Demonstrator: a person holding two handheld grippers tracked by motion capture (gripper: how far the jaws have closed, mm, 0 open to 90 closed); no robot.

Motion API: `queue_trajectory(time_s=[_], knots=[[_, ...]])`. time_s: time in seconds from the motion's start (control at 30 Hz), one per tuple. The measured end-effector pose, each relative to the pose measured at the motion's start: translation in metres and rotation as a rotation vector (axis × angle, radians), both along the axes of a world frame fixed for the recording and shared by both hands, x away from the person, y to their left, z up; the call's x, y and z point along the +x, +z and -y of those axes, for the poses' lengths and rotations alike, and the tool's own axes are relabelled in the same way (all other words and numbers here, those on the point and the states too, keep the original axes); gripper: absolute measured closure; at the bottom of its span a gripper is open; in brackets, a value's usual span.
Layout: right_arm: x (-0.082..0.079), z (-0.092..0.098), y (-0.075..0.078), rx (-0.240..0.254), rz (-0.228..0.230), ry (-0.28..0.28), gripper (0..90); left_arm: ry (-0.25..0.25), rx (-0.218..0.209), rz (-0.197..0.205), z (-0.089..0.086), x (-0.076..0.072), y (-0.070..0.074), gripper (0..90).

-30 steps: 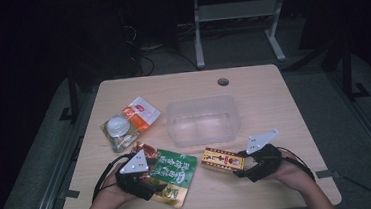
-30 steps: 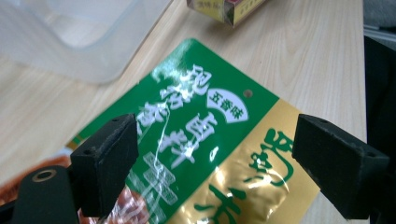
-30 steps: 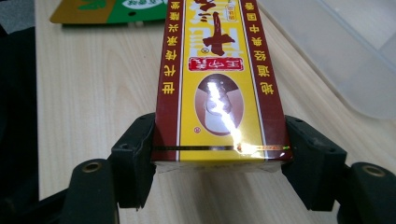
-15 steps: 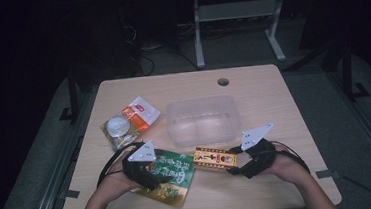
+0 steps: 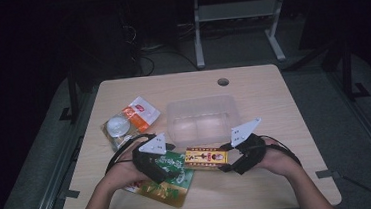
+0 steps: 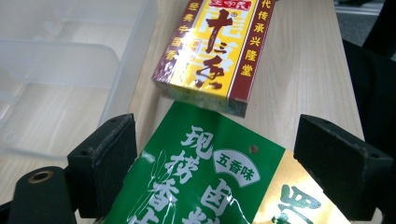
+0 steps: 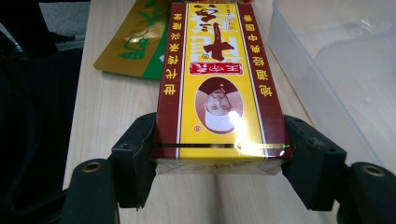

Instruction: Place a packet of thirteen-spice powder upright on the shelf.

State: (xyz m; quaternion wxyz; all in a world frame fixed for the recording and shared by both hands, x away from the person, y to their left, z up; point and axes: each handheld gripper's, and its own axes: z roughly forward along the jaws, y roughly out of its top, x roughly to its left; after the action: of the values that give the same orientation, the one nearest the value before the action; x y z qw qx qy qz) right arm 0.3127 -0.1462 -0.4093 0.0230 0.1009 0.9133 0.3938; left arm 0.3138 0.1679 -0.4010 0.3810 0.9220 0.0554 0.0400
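Here the right gripper (image 5: 226,162) pinches the red-and-yellow box (image 7: 218,88) by its near end, both pads pressed on its sides, just beside the clear plastic tub (image 5: 202,117). The left gripper (image 6: 224,172) stands spread, the green-and-gold packet (image 6: 210,182) lying between its 2 jaws on the table (image 5: 273,102).

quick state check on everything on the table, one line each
clear plastic tub: upright, empty
red and yellow box: flat, clamped at one end
green and gold foil pouch: sealed, between open jaws
orange and white snack packet: lying flat, untouched
right gripper: shut on box
left gripper: open
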Motion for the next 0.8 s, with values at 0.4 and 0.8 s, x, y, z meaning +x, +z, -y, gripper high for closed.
queue_trajectory(time_s=[0.4,0.8], knots=[[0.007,-0.019,0.007,-0.005,0.006,0.079,32.4,-0.052,0.020,-0.009,0.013,0.005,-0.005,12.7],[0.000,-0.025,0.011,0.036,-0.001,0.114,32.3,-0.098,-0.031,-0.057,0.018,0.001,-0.007,18.3]])
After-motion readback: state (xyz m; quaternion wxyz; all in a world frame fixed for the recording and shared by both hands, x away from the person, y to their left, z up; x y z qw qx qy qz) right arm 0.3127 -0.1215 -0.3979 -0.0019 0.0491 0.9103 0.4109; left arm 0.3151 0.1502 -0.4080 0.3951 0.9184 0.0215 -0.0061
